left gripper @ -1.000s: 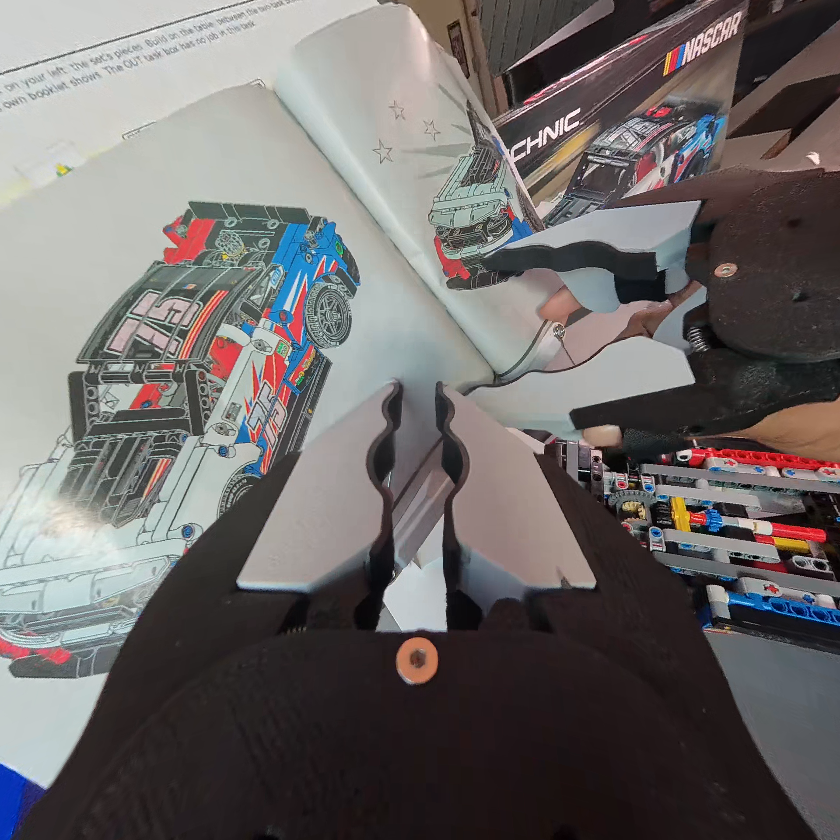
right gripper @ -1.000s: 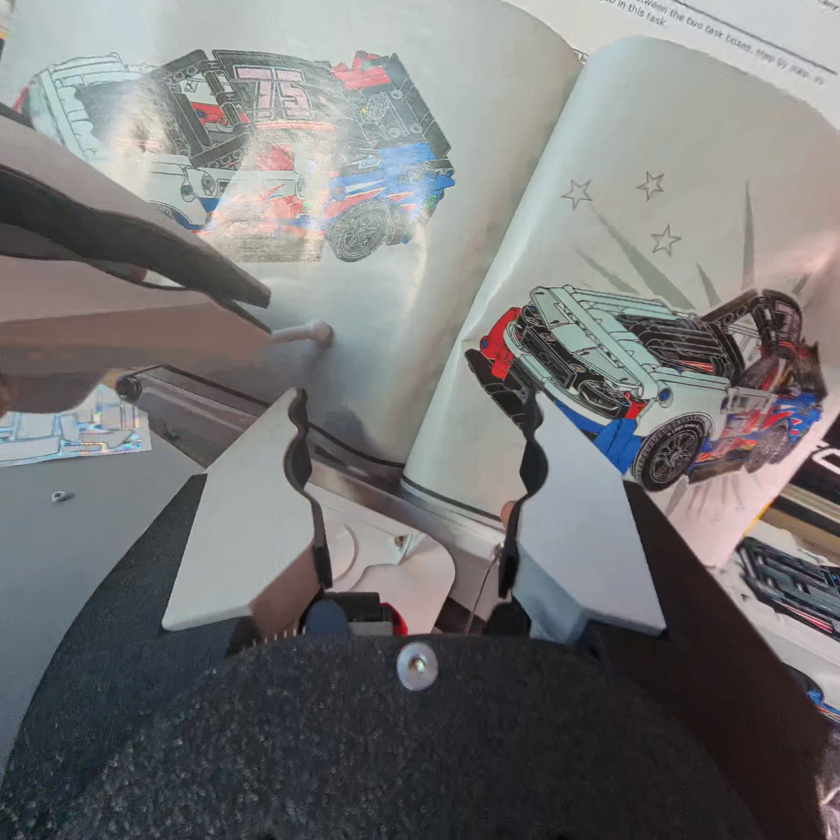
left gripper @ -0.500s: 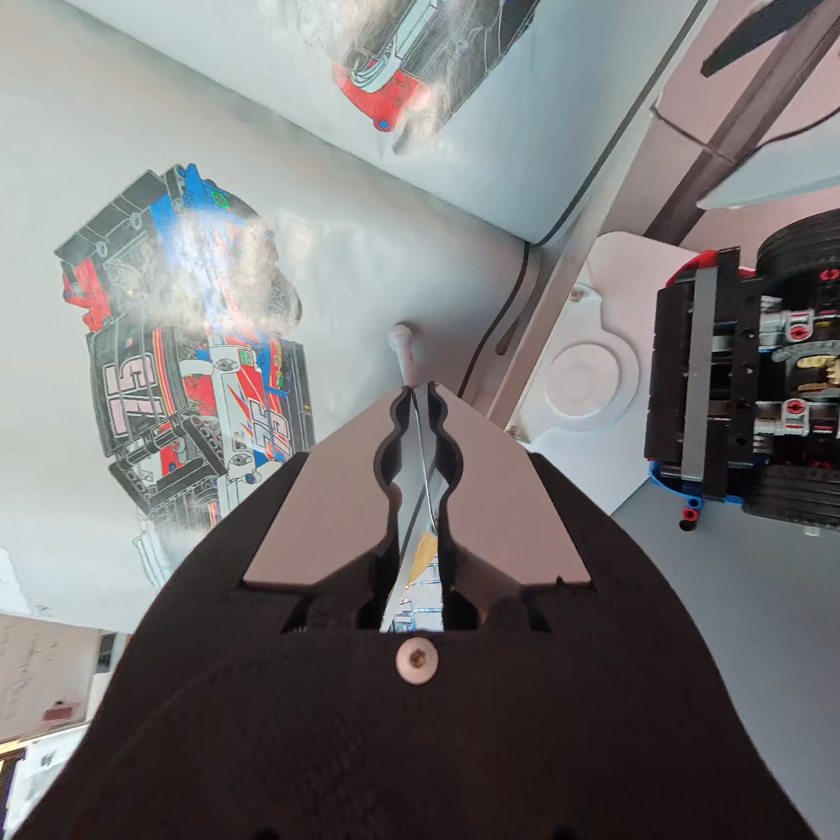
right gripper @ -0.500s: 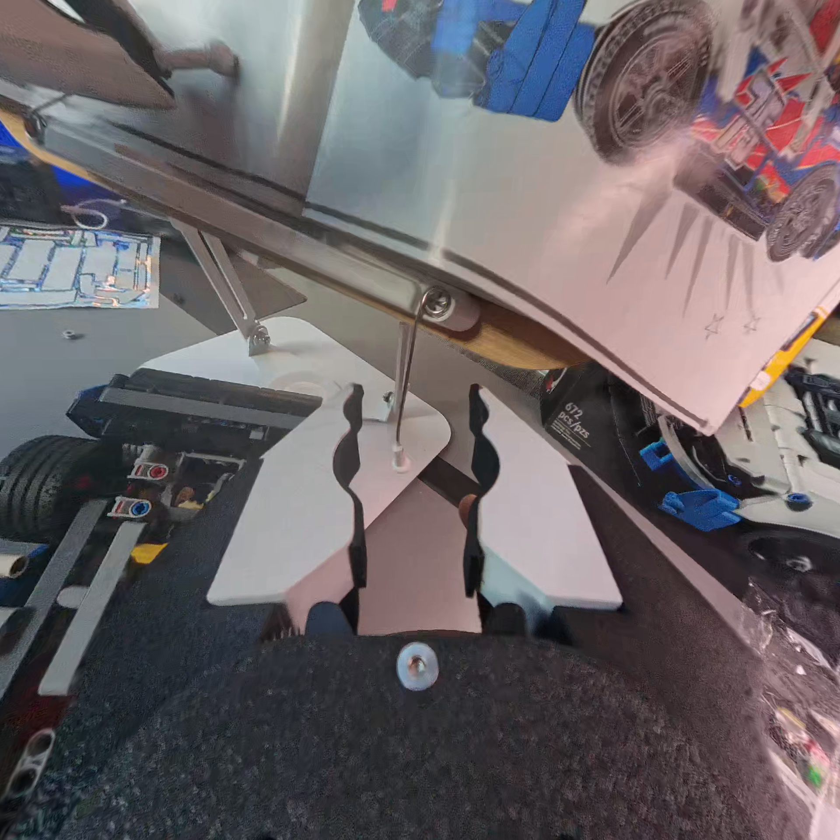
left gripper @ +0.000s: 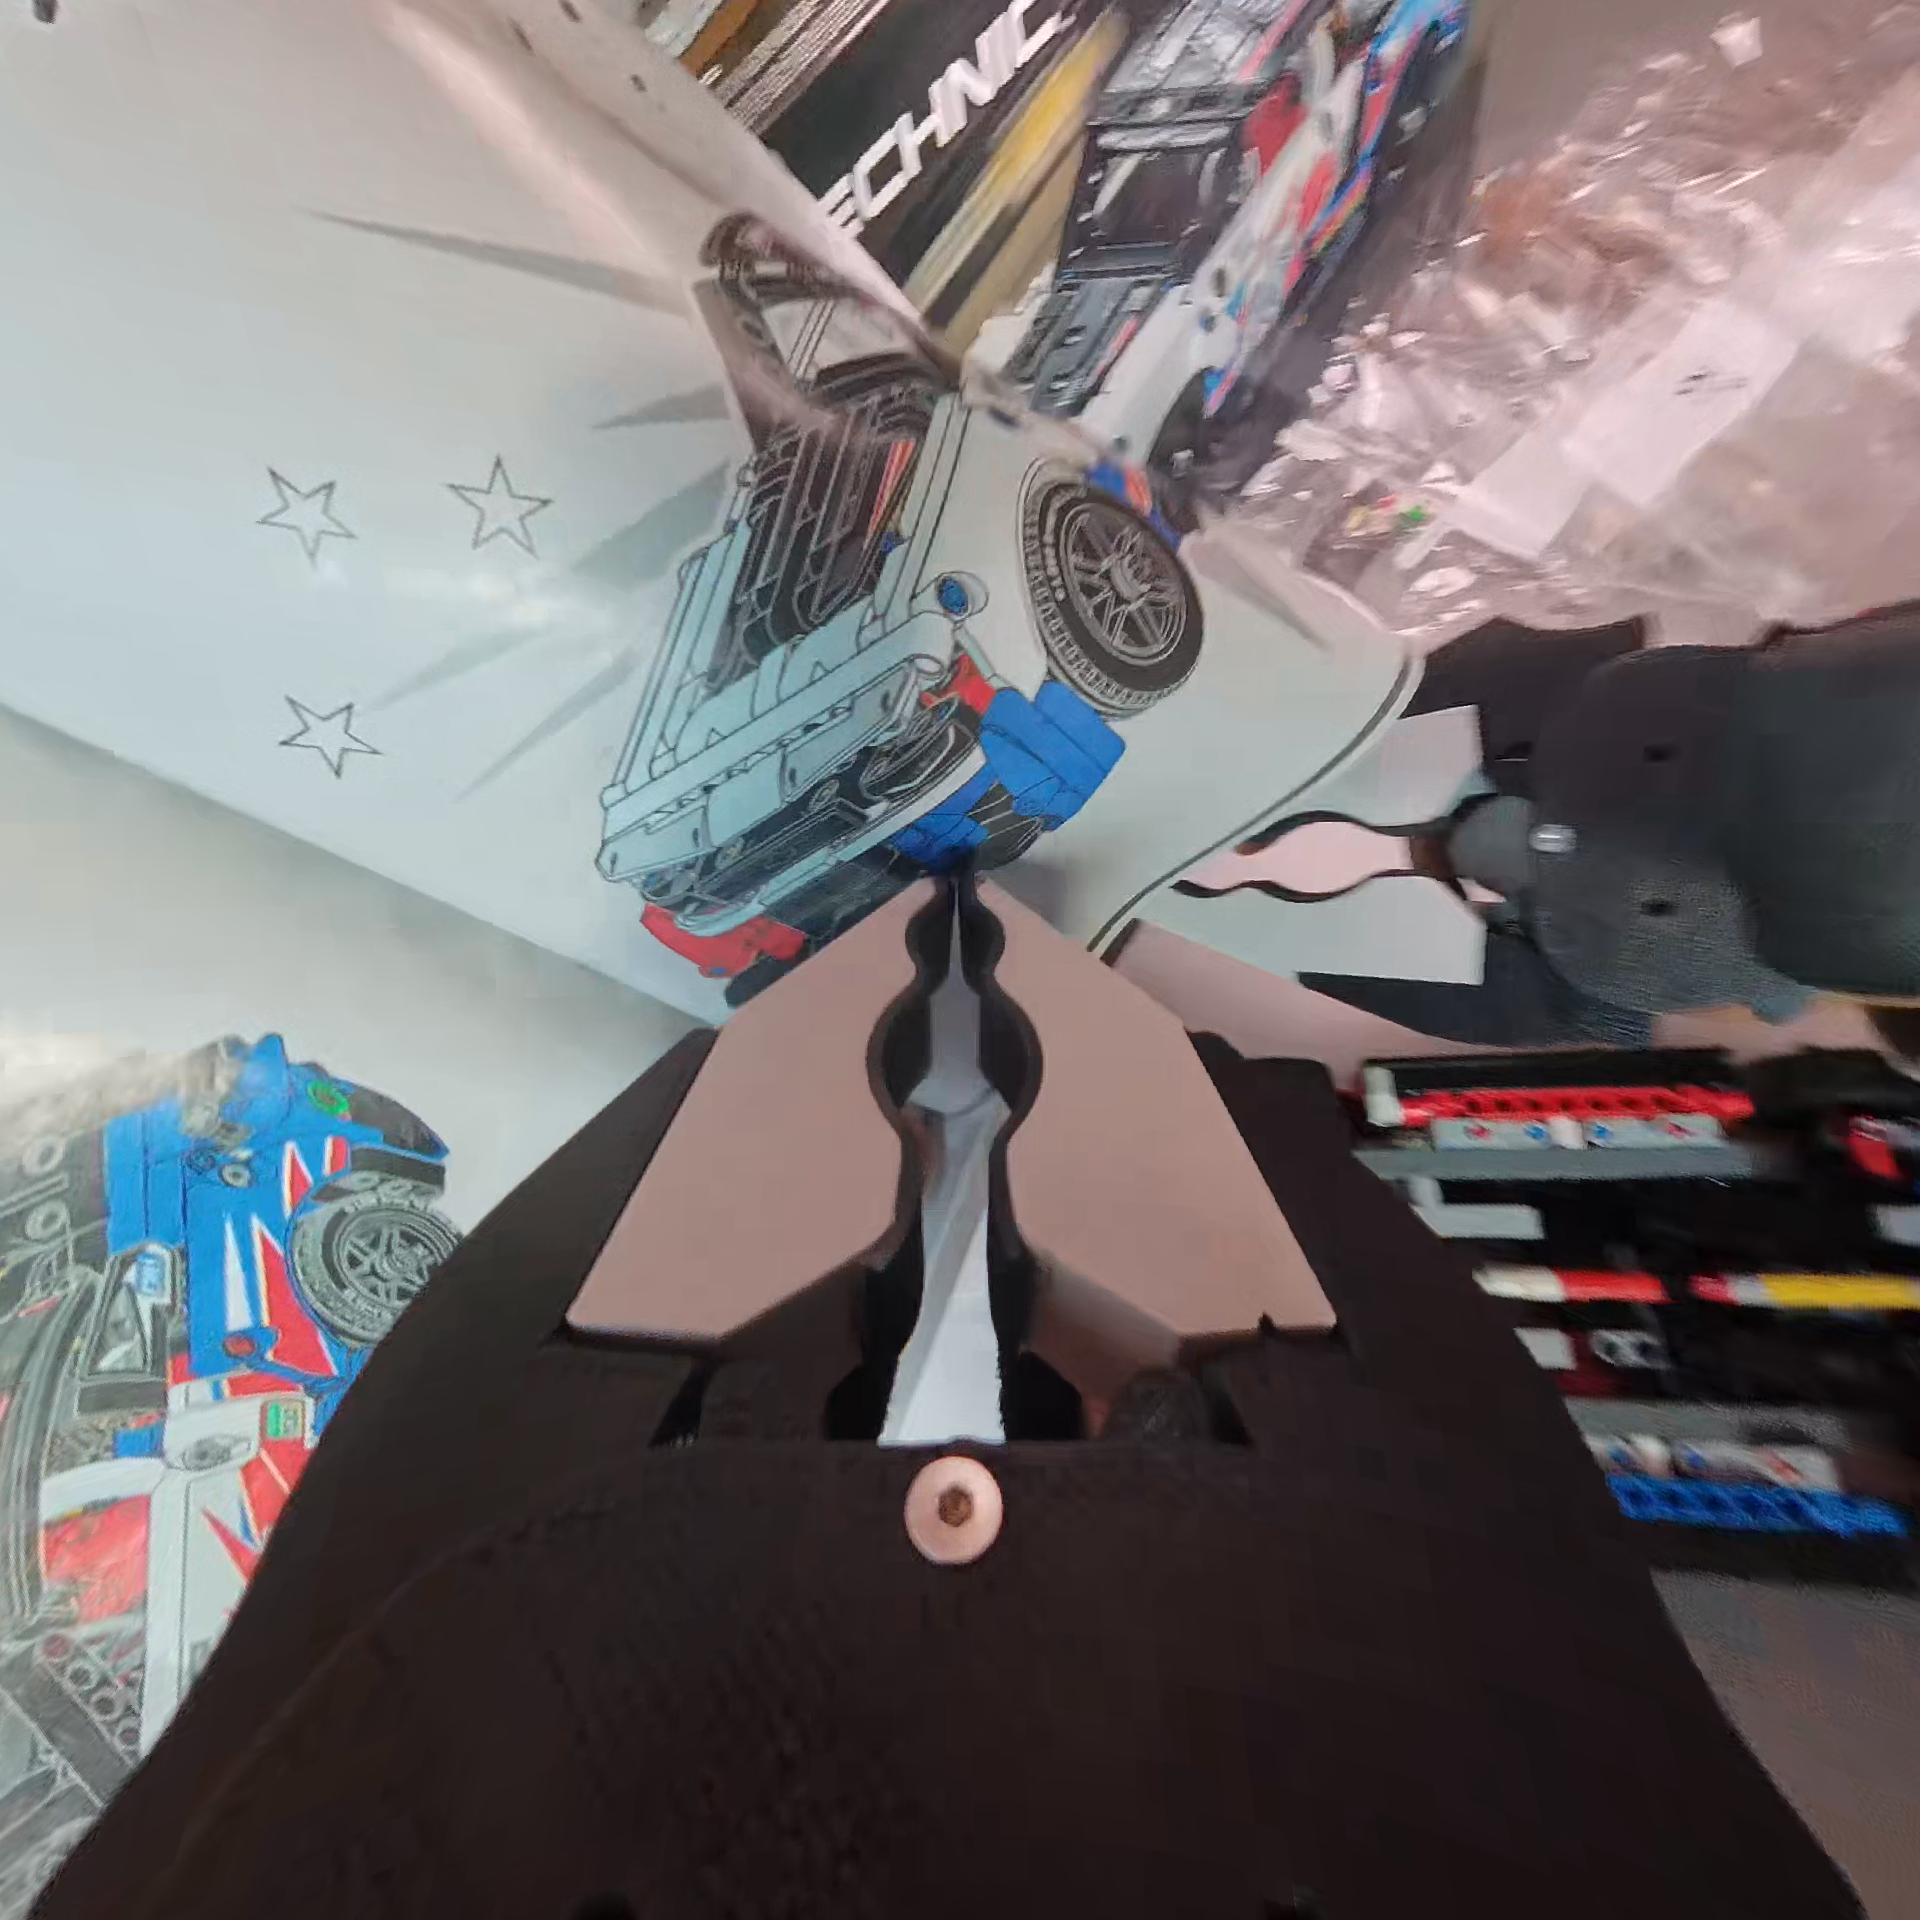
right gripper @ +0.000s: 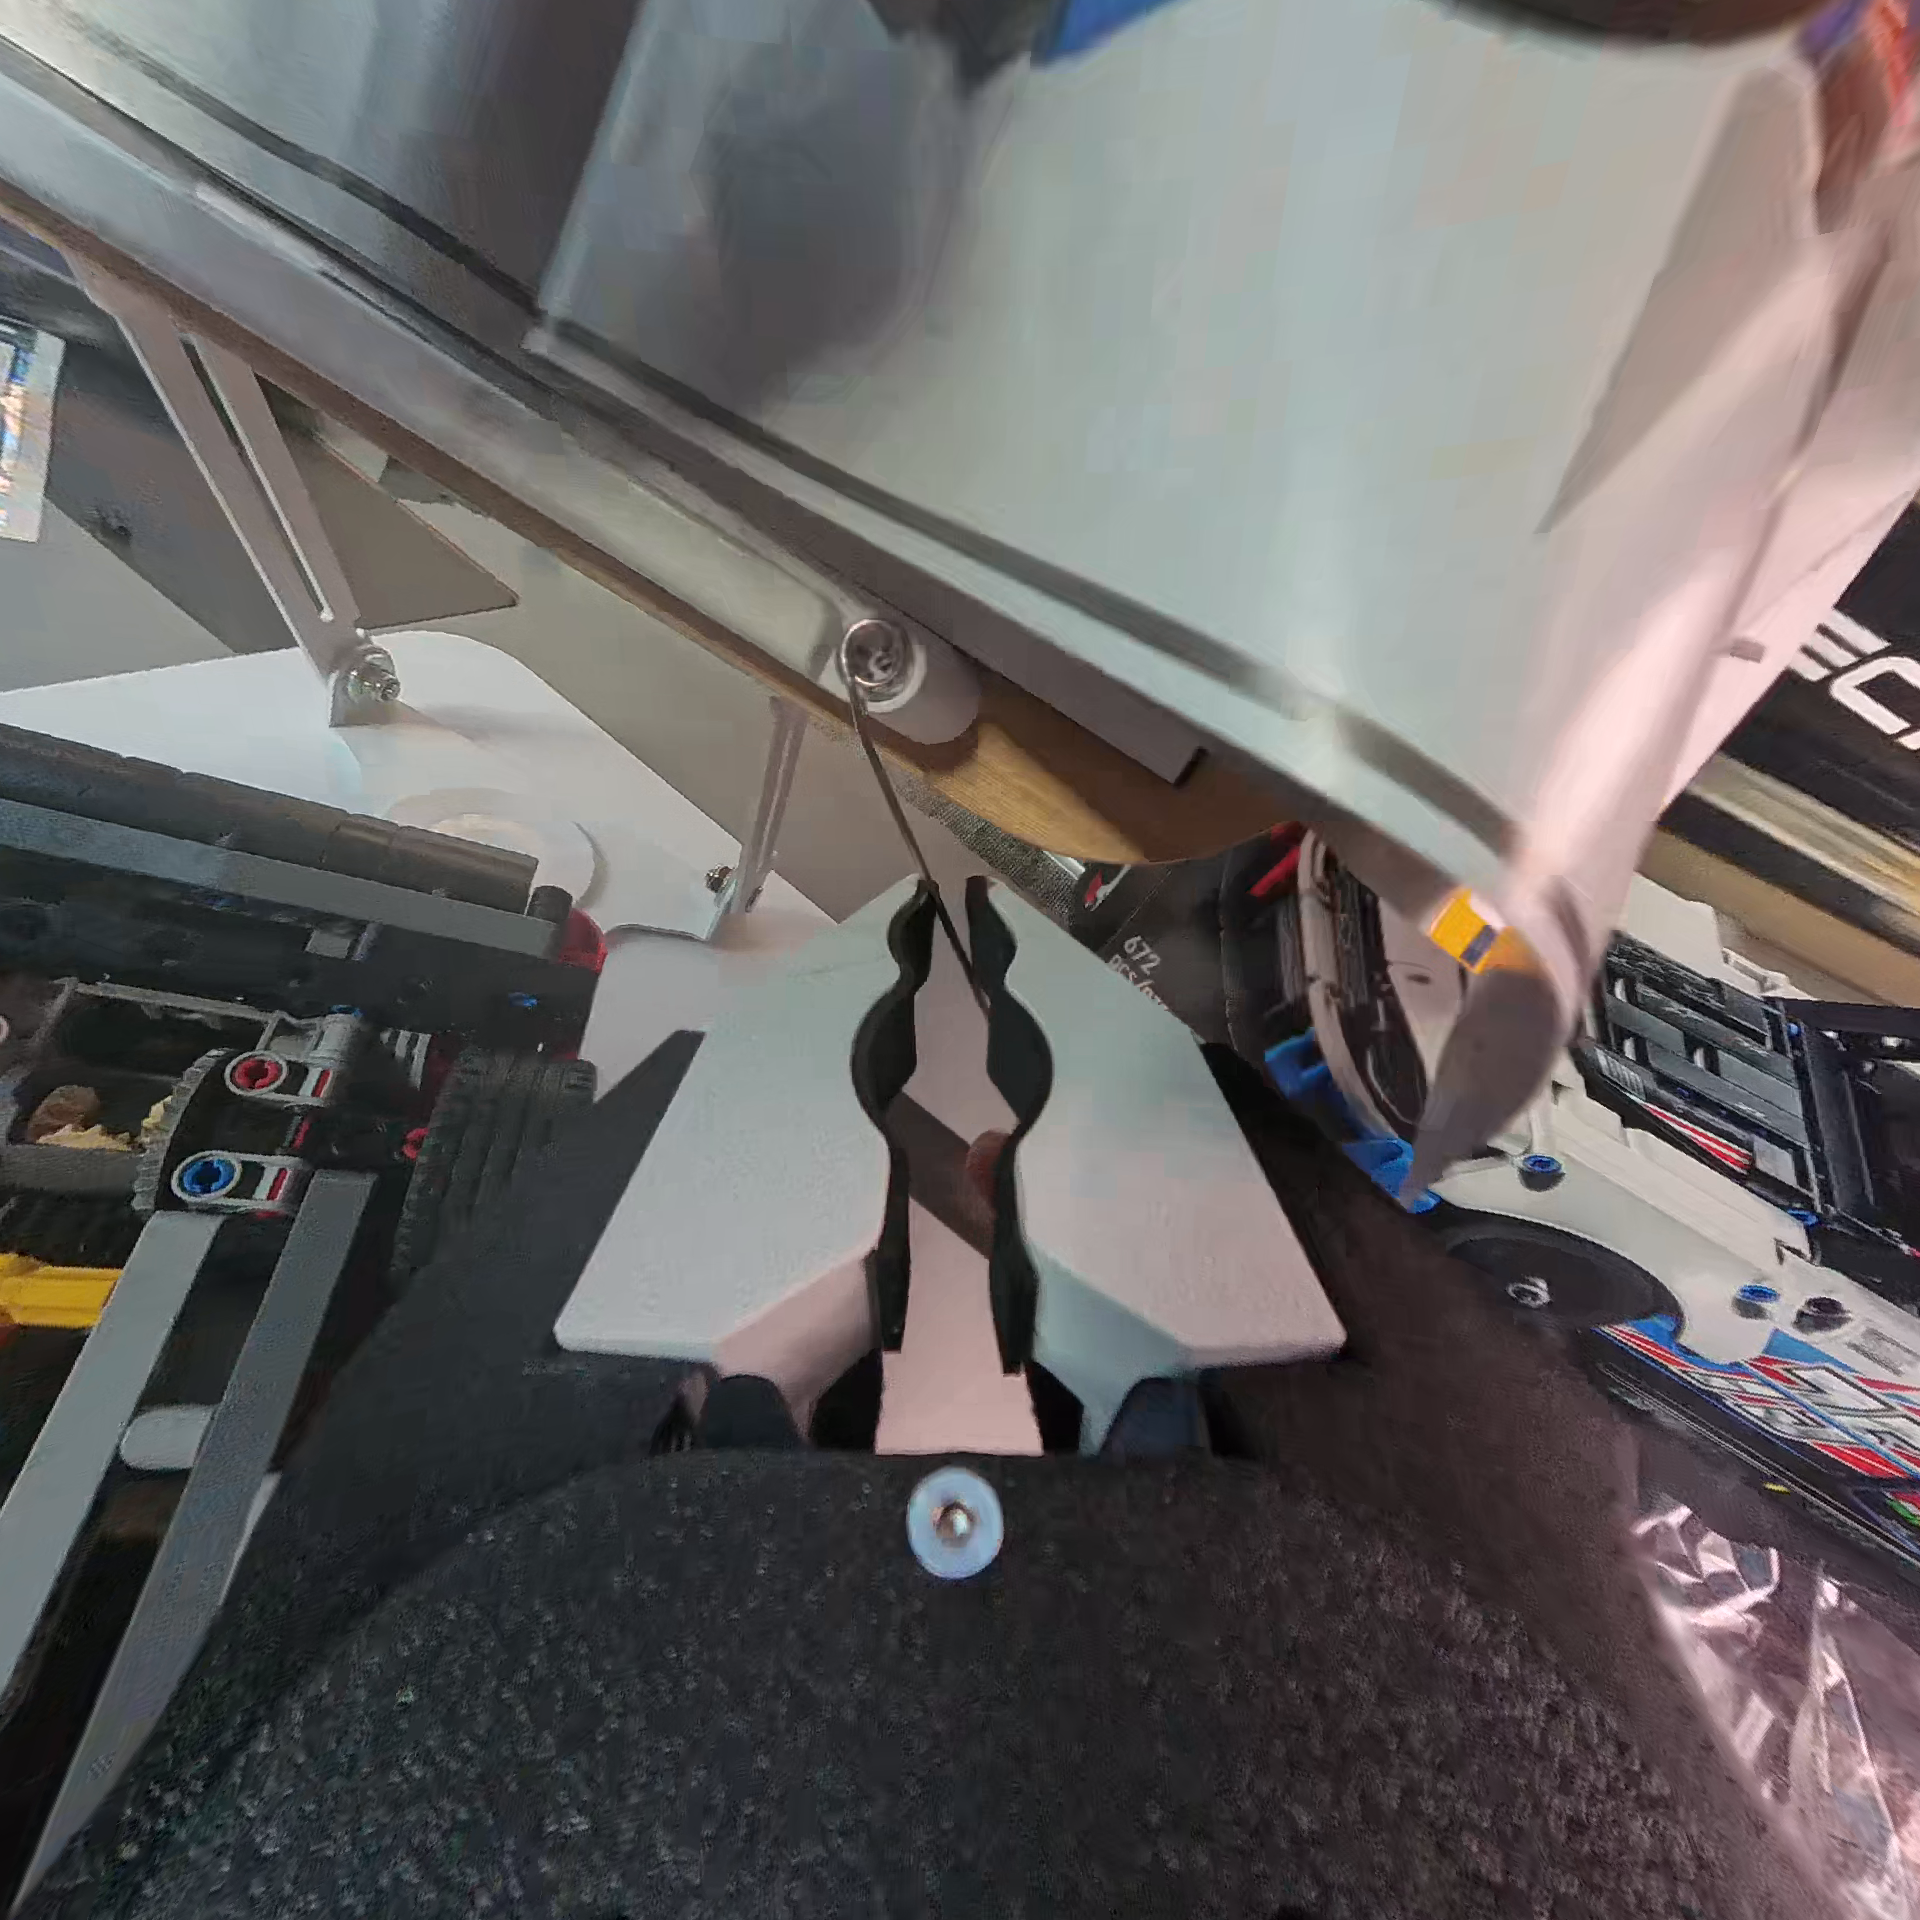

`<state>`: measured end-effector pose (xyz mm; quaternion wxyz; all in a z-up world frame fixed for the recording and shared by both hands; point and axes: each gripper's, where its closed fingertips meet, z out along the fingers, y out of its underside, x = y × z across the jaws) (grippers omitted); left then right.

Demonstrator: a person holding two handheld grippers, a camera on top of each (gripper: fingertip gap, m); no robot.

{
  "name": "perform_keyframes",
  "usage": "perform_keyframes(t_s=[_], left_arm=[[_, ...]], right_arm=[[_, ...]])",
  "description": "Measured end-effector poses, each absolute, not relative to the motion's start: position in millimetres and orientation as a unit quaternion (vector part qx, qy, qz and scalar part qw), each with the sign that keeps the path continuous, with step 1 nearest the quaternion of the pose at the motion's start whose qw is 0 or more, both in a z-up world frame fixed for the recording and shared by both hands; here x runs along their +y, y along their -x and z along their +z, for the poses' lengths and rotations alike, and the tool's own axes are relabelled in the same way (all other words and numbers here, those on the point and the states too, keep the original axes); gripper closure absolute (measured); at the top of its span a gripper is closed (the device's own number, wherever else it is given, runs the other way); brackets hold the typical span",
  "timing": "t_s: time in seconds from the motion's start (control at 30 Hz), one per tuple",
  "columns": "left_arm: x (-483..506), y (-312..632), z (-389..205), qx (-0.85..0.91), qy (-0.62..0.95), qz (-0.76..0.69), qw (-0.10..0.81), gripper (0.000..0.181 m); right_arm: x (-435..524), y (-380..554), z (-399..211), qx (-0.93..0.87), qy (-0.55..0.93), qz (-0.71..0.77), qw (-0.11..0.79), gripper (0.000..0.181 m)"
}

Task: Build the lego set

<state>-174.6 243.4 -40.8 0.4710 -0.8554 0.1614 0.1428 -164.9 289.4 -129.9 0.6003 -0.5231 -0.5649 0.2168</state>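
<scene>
Looking along my left tongs [left gripper: 954,904], I see them pinched together on the bottom edge of a page in the booklet [left gripper: 416,416]. The page shows a drawn white and blue race car and three little stars. Its right edge curls up and hangs free. The booklet fills the whole left side, so there is not much room there.

The open room is on the right, over the grey desk [left gripper: 1787,1714]. The half-built lego car [left gripper: 1610,1247] sits there, near the left tongs but not touching them. It looks blurry. Clear plastic bags [left gripper: 1662,312] lie at the top right.

Behind the booklet stands the black box [left gripper: 1039,156]. It has big white letters and a race car picture on it.

My right tongs [right gripper: 948,899] sit just under the metal ledge of the book stand [right gripper: 727,582]. They are squeezed on the thin wire [right gripper: 894,790] that hangs down from a screw on the ledge. The space here is tight, with the ledge right above and the white base plate [right gripper: 499,707] just behind. The lego car is low on the left of these tongs, close by and apart from them.
</scene>
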Motion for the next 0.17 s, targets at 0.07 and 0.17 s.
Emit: perform_keyframes(t_s=[0.07,0.17], left_arm=[[262.2,196.7,-52.1,0.147,0.852,0.233,0.445,0.181],[273.7,205.2,-56.7,0.16,0.842,0.328,0.398,0.181]], right_arm=[[295.7,161.5,-125.1,-0.564,0.522,0.198,0.608,0.174],[305.0,157.8,-117.4,-0.576,0.502,0.139,0.63,0.174]])
